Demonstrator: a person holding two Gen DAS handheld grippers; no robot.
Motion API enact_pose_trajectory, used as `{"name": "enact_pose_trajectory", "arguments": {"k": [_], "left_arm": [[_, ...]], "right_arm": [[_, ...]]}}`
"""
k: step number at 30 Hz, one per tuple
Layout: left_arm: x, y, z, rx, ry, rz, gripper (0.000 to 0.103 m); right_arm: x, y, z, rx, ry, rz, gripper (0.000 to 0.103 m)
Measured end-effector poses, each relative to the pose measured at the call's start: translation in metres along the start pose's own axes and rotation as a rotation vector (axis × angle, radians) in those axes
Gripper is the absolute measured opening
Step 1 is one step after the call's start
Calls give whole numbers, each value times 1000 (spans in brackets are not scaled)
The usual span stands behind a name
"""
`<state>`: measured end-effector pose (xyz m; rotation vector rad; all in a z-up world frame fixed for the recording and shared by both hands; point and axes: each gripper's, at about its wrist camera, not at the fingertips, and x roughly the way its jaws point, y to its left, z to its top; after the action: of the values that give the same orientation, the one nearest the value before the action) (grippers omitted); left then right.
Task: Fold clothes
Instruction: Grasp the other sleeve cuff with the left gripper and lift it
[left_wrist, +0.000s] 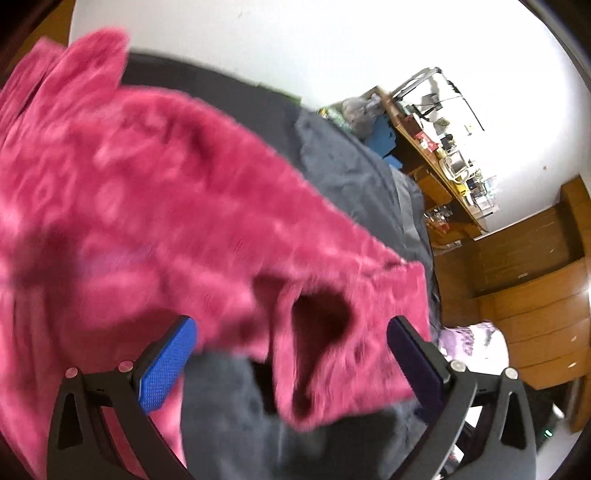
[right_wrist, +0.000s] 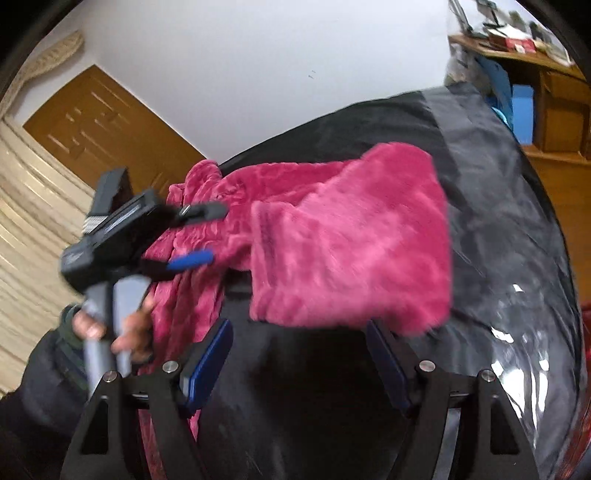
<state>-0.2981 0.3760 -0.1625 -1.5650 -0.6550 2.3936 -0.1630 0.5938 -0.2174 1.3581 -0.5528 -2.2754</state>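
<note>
- The pink fleece garment (right_wrist: 332, 236) lies spread over the dark bed cover (right_wrist: 498, 221).
- The right gripper (right_wrist: 299, 354) stands wide apart, nothing between its pads, just below the garment's folded edge.
- The left gripper (left_wrist: 291, 354) gapes too; its open jaws flank the garment's cuff without pressing it.

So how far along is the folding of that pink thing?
Partly done: one end of the pink garment already lies doubled over on the dark bed cover. In hand: nothing is gripped; the right gripper and left gripper both stand open near the fabric. Left: the bunched, crumpled part beside the left gripper needs smoothing and folding.
</note>
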Motion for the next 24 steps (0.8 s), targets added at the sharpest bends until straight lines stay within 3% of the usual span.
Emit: {"name": "enact_pose_trajectory", "arguments": {"k": [3, 6, 10, 12, 15, 19, 22, 24], "left_arm": [[18, -12, 0, 52, -8, 32, 103], [30, -21, -3, 110, -1, 121, 103], [22, -26, -5, 148, -88, 190, 103], [23, -25, -4, 147, -92, 168, 103], [35, -21, -1, 135, -14, 79, 103], [42, -21, 2, 140, 19, -4, 101], [54, -29, 2, 179, 78, 25, 84], [59, -35, 3, 215, 110, 47, 54]], "right_arm": [[-10, -9, -9, 20, 4, 10, 76], [-14, -15, -15, 41, 6, 21, 76], [-19, -21, -18, 47, 12, 34, 76], [-18, -22, -18, 52, 15, 43, 76], [-15, -23, -17, 51, 22, 51, 76], [-13, -22, -17, 48, 29, 52, 76], [-14, -25, -19, 59, 34, 44, 76], [-15, -27, -20, 69, 32, 37, 76]]}}
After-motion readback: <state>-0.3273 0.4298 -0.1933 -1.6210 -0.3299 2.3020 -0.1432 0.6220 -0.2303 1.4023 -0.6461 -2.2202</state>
